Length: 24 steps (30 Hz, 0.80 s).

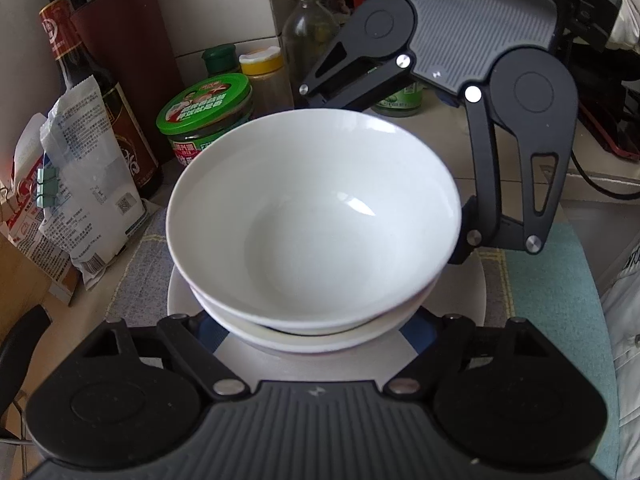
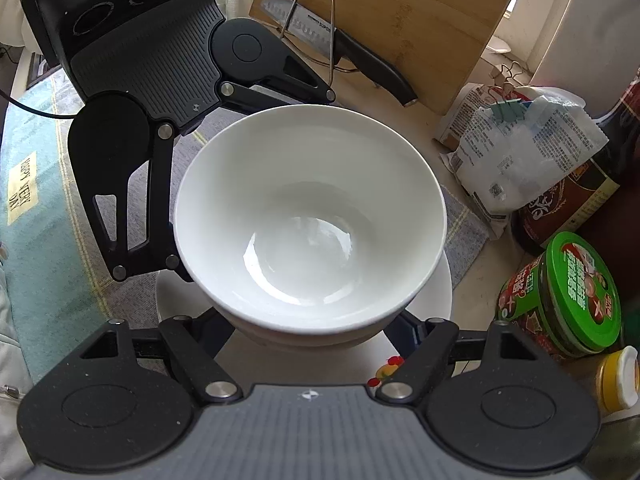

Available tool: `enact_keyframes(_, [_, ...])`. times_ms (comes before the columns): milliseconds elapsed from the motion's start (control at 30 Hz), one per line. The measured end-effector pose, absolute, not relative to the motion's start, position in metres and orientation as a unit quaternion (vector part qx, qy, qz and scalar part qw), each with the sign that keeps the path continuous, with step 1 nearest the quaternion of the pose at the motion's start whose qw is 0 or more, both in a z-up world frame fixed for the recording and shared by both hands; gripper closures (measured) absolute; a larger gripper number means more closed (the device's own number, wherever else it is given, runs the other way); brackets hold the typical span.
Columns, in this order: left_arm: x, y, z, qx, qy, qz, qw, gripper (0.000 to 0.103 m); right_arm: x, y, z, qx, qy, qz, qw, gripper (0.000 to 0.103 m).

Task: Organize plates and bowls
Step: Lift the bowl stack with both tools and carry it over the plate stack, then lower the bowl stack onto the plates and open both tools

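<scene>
Ok so here's where I'm at: the glossy white ceramic bowl (image 1: 312, 208) sits nested in a second white bowl (image 1: 320, 339), and that stack is on a round white plate (image 1: 470, 292) on the grey and teal woven placemat (image 1: 540, 280). My left gripper (image 1: 312, 326) has a finger on each side of the white ceramic bowl and is clamped in on it, though the pads themselves are tucked under the rim. My right gripper (image 2: 310, 320) comes in from the opposite side and straddles the same bowl, one finger right against its wall. Honestly I can't tell whether it's squeezing or just sitting there, since the tips are hidden. Around the mat: a green-lidded glass jar (image 1: 206, 102), a tall dark sauce bottle (image 1: 100, 92), a clipped clear plastic bag (image 1: 80, 184), plus a bamboo cutting board (image 2: 400, 12) with a black-handled knife (image 2: 340, 40) in front.
</scene>
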State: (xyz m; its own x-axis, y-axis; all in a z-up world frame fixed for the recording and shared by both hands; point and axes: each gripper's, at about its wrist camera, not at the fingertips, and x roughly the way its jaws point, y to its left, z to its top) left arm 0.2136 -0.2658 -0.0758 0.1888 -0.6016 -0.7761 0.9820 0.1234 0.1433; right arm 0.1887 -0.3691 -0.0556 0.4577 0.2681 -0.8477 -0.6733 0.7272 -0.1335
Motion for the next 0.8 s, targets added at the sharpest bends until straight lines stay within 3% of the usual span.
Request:
enact_keyframes(100, [0.215,-0.264,-0.077,0.325,0.287,-0.57,0.697,0.016,0.183,-0.368,-0.053,-0.237,0.43,0.282,0.824,0.019])
enact_keyframes(167, [0.21,-0.263,-0.076,0.33,0.271,-0.566,0.705,0.007,0.183,-0.368,-0.051,-0.231,0.426,0.281,0.829,0.009])
enact_keyframes(233, [0.207,-0.261,-0.072,0.329,0.261,-0.565,0.71,0.006,0.182,-0.37,-0.047,-0.219,0.418,0.28,0.836,0.001])
enact_keyframes(500, [0.196,-0.235,-0.062,0.302,0.262,-0.52,0.755,0.003,0.173,-0.371,-0.044,-0.213,0.413,0.264,0.845,0.0])
enact_keyframes(800, [0.157,-0.187,-0.03,0.262,0.198,-0.44,0.836,0.001,0.148,-0.349,-0.028,-0.208,0.432,0.171,0.861,0.0])
